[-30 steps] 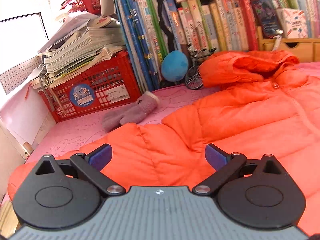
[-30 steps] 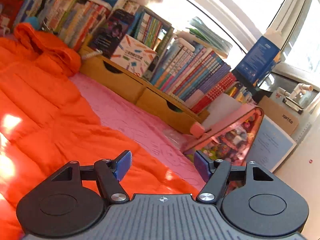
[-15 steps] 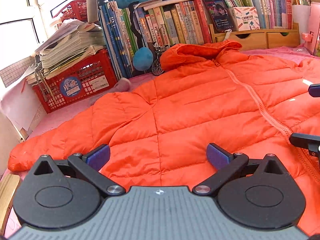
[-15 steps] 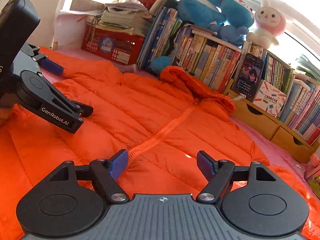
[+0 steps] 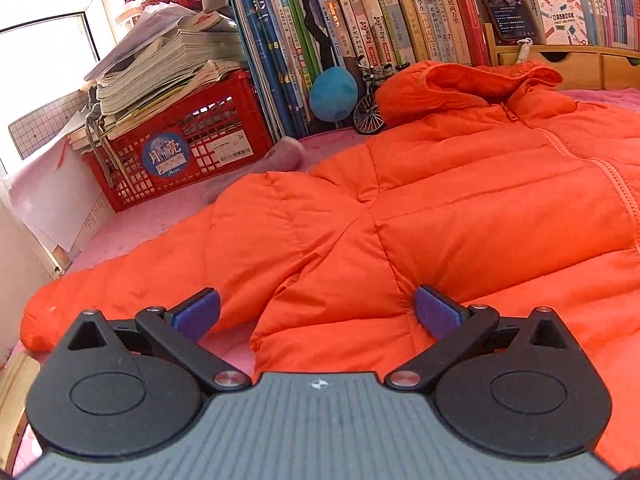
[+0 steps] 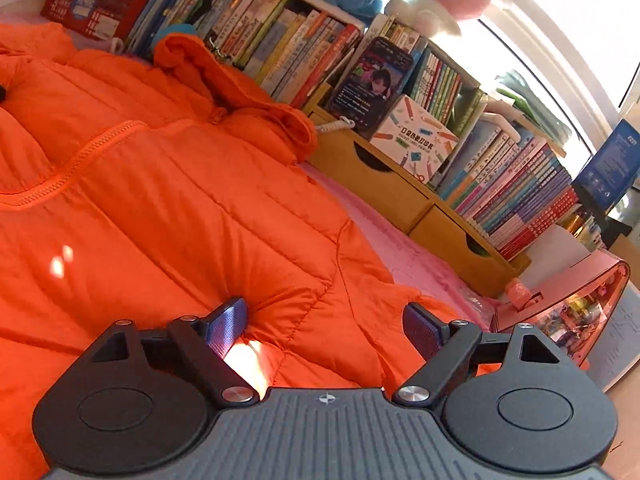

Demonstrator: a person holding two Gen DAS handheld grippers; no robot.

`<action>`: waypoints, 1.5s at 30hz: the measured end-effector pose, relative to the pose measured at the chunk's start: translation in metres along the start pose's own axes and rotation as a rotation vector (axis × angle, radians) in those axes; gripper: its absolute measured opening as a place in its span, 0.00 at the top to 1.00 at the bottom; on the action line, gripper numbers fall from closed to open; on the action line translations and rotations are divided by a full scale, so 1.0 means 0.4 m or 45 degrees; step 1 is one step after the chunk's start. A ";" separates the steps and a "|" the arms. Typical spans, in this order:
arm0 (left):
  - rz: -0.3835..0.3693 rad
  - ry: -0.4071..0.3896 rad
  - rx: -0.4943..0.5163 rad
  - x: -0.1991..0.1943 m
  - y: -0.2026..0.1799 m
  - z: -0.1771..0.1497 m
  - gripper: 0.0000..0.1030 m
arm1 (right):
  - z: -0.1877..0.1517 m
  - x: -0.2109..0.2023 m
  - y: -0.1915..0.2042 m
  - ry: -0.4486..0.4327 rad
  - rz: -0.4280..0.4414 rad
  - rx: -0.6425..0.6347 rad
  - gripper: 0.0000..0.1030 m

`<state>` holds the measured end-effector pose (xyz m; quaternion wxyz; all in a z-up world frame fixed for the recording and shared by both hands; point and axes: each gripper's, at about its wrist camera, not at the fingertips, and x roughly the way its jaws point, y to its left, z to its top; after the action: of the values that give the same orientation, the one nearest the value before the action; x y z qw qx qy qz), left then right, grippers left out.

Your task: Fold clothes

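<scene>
An orange puffer jacket [image 5: 460, 208] lies spread front-up and zipped on a pink surface [image 5: 160, 216], its hood [image 5: 472, 84] toward the books. My left gripper [image 5: 316, 312] is open, low over the jacket's bottom left corner beside the left sleeve [image 5: 168, 272]. In the right wrist view the same jacket [image 6: 168, 208] fills the left. My right gripper [image 6: 324, 326] is open, its fingers pressing into the fabric near the right side seam and sleeve.
A red crate [image 5: 180, 148] stacked with papers, a row of books [image 5: 360, 32], a blue ball [image 5: 334, 94], a small bicycle model [image 5: 370, 104] and a pink mitten [image 5: 276, 158] stand behind. Wooden drawers [image 6: 384, 184] and a pink box [image 6: 568, 300] stand right.
Both grippers have swung outward and come down: the left to the jacket's lower left corner, the right to its right side. Both stay open.
</scene>
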<state>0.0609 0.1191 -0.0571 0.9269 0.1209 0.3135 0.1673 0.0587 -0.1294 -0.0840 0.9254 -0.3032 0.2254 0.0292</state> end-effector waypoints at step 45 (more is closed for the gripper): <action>-0.185 -0.135 -0.152 -0.322 -0.027 -0.173 0.00 | -0.135 -0.439 0.054 -0.292 0.453 0.455 0.08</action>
<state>-0.0758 0.0676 -0.0446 0.9574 0.0512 0.2613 0.1113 -0.1242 -0.1284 -0.0580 0.9640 -0.0854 0.1706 0.1853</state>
